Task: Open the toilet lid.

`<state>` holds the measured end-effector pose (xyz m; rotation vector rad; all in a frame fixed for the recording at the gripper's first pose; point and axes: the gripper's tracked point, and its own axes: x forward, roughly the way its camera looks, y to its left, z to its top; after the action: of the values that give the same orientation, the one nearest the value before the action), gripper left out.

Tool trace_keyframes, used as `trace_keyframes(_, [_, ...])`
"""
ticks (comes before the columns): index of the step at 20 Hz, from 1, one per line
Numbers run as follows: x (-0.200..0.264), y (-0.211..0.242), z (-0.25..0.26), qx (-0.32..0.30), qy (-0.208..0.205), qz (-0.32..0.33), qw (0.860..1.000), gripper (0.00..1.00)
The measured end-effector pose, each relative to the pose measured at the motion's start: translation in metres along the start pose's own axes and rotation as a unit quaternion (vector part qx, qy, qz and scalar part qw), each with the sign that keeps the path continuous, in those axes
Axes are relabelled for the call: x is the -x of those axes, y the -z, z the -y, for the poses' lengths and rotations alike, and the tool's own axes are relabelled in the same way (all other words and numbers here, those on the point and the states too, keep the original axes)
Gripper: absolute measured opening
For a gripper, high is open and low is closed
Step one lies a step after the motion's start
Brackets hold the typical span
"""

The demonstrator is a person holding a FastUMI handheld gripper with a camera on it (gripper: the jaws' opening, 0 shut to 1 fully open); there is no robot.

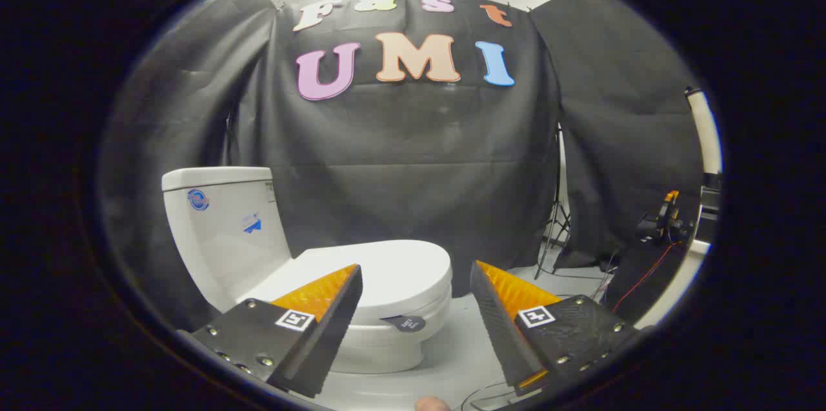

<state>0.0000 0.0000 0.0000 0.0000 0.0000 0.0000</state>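
Jaws wide, holding nothing; gripper well short of the toilet. Lid down flat on the seat, just beyond the fingertips, tank behind it to the left. Approach low toward the lid's front edge. Slide one finger under the rim, then lift in an arc back toward the tank.

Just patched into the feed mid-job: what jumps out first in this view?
The glossy white ceramic toilet stands just ahead of the fingers, its flat white lid closed and its tall tank beyond the left finger. The gripper is open, fingers spread wide, touching nothing. Beyond the right finger, a thin red cable trails toward the pale floor.
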Motion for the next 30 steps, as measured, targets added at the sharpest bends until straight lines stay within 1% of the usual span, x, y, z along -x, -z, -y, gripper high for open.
trace_keyframes(4, [-0.007, 0.011, 0.0, -0.018, 0.001, -0.01, 1.0, 0.99])
trace_keyframes(7, [-0.012, 0.011, 0.001, -0.004, 0.001, -0.007, 1.0, 0.99])
trace_keyframes(11, [-0.015, 0.01, -0.003, -0.001, -0.007, -0.005, 1.0, 0.99])
trace_keyframes(15, [-0.018, 0.012, -0.006, 0.015, -0.015, -0.003, 1.0, 0.99])
trace_keyframes(21, [-0.031, 0.016, -0.004, 0.015, -0.014, -0.017, 1.0, 0.99])
trace_keyframes(24, [-0.047, 0.022, -0.002, 0.001, -0.013, -0.038, 0.999, 0.99])
trace_keyframes(30, [-0.071, 0.057, -0.003, -0.041, -0.004, -0.124, 0.991, 0.99])
